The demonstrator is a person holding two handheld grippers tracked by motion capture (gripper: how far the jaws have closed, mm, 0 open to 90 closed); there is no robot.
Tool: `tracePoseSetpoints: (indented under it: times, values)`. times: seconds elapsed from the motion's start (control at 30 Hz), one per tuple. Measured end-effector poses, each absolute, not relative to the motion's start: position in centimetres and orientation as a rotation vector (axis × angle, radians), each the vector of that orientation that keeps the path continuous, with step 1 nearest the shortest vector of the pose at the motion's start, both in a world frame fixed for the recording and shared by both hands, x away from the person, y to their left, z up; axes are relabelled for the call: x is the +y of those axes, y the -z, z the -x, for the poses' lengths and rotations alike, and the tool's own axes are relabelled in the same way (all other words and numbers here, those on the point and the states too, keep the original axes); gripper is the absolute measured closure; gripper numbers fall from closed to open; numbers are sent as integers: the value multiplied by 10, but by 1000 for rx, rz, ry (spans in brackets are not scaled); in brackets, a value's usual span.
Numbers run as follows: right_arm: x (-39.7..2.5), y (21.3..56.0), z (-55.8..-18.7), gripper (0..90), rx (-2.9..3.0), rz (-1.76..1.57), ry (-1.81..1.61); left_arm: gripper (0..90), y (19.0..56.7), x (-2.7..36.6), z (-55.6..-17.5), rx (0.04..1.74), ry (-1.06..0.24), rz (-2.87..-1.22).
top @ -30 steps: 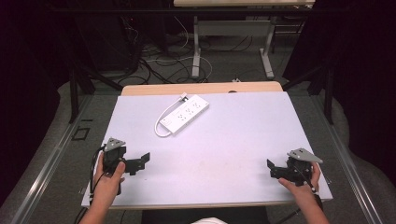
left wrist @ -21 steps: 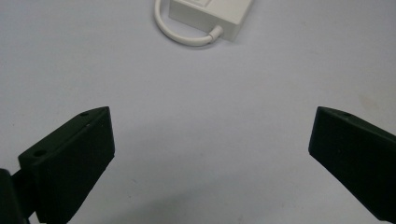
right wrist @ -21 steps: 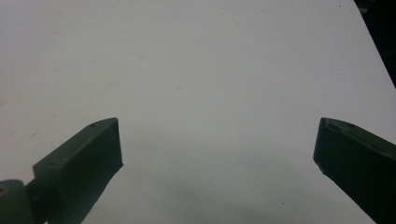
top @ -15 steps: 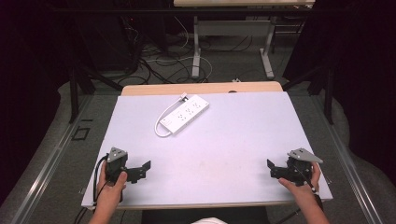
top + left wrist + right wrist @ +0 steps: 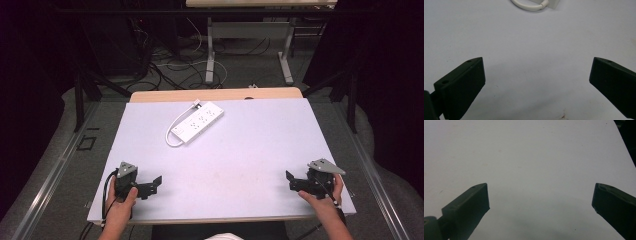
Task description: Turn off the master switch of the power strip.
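Power strip (image 5: 198,122): laid flat on the table (image 5: 260,150), far-left of centre, long axis diagonal, cord looped at its near end. Left gripper (image 5: 156,183): jaws apart, empty, nearer; strip lies ahead and to its right. Right gripper (image 5: 291,181): jaws apart, empty, well apart.

I'm working in what looks like a lab or recording room: a plain white tabletop (image 5: 240,150) boxed in by dark curtains, loose cables (image 5: 170,60) strewn over the grey floor (image 5: 60,165), and the metal legs of another desk (image 5: 212,55) behind it.
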State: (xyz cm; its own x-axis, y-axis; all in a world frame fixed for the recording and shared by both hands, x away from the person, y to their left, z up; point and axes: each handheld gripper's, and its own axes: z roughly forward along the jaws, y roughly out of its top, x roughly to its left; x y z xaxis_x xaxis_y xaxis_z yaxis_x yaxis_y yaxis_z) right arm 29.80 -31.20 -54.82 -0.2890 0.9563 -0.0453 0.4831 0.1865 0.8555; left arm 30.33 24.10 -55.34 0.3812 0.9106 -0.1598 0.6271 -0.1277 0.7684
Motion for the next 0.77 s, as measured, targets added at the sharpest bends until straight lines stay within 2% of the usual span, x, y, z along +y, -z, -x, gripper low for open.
tracePoseSetpoints:
  times: [0.77]
  values:
    - [-311,550,-298,6,1872,-1360,-1009,3,557,243,-305,1351,-452,-1848]
